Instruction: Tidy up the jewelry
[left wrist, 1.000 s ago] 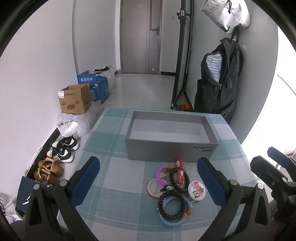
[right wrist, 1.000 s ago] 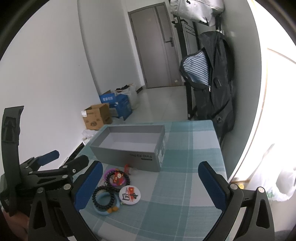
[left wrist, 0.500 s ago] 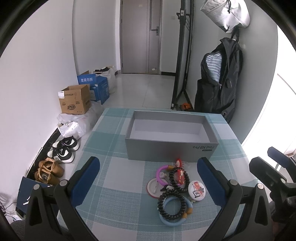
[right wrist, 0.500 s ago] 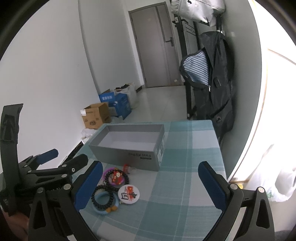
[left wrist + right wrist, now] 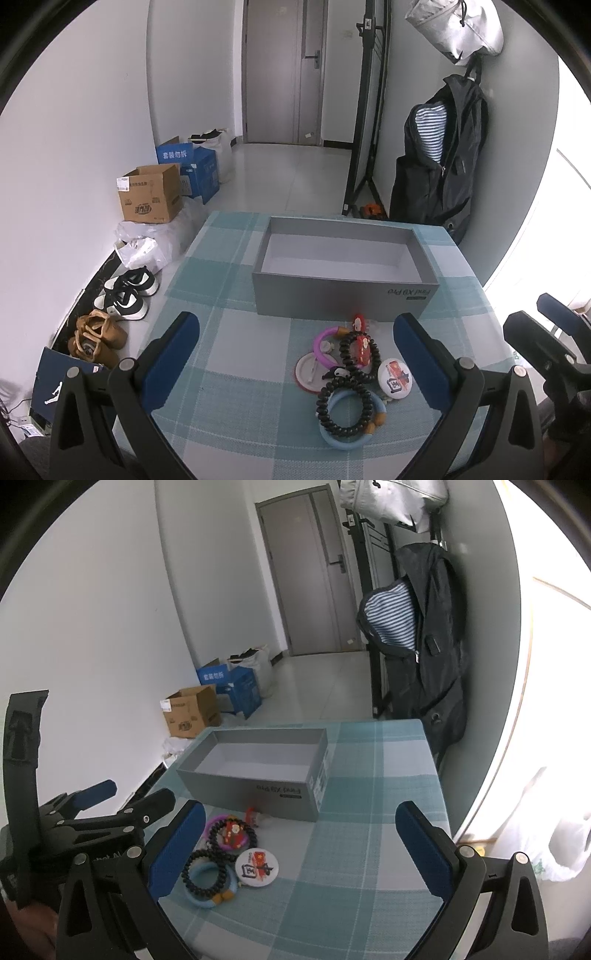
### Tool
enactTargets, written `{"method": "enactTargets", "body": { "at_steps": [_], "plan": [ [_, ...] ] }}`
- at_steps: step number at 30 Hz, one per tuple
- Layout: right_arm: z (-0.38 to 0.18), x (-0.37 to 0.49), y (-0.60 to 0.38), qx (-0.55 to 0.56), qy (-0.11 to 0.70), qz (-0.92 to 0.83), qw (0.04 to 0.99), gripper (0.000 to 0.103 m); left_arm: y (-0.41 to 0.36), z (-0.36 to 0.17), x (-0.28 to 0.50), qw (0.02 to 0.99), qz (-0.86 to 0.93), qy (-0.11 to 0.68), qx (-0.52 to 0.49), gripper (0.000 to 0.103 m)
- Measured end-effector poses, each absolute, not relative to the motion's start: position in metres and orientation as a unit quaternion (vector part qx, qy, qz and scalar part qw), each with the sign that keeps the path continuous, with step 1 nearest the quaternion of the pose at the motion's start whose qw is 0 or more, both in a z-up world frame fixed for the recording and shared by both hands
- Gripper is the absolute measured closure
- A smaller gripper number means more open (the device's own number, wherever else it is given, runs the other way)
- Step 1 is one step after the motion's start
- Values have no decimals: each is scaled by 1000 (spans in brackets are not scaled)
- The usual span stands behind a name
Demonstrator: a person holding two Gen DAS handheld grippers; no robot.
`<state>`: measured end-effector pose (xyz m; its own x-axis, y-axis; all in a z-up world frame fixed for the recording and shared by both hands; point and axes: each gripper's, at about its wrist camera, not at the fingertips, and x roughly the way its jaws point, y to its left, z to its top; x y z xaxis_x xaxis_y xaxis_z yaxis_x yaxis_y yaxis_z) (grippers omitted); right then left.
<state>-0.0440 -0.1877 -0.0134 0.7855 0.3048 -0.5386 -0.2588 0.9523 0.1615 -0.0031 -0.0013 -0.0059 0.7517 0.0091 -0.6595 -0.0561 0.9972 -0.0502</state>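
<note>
An empty grey box [image 5: 343, 291] [image 5: 255, 790] stands on the checked tablecloth. In front of it lies a heap of jewelry: a black bead bracelet [image 5: 345, 404] [image 5: 207, 873] over a light blue ring [image 5: 352, 439], a purple bangle [image 5: 325, 338] [image 5: 231, 843], a red charm [image 5: 360, 345], a round white badge [image 5: 395, 374] [image 5: 256, 867] and a pink-rimmed disc [image 5: 310, 374]. My left gripper [image 5: 295, 360] is open above the heap, holding nothing. My right gripper [image 5: 301, 849] is open too, just right of the heap, over bare cloth.
The table [image 5: 221, 347] ends on the left above shoes [image 5: 125, 295] and cardboard boxes [image 5: 151, 199] on the floor. A dark jacket [image 5: 439, 166] hangs on the wall behind the table's right corner. A white plastic bag [image 5: 554, 845] sits beyond the right edge.
The right wrist view has shifted slightly, so the box and jewelry sit a little lower and more to the left. The left gripper holds still; both stay open.
</note>
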Motion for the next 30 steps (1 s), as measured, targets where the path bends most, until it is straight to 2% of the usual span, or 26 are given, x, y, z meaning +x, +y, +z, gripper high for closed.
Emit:
{"method": "enactTargets", "body": {
  "at_steps": [26,30],
  "plan": [
    [-15,-44,-186,41,290,150,944,0,-3,-8,-2,932,12,360,-35,1],
    [-15,-41,-187,44,290,142,945,0,1,-15,-2,922,-8,385,-45,1]
  ]
}}
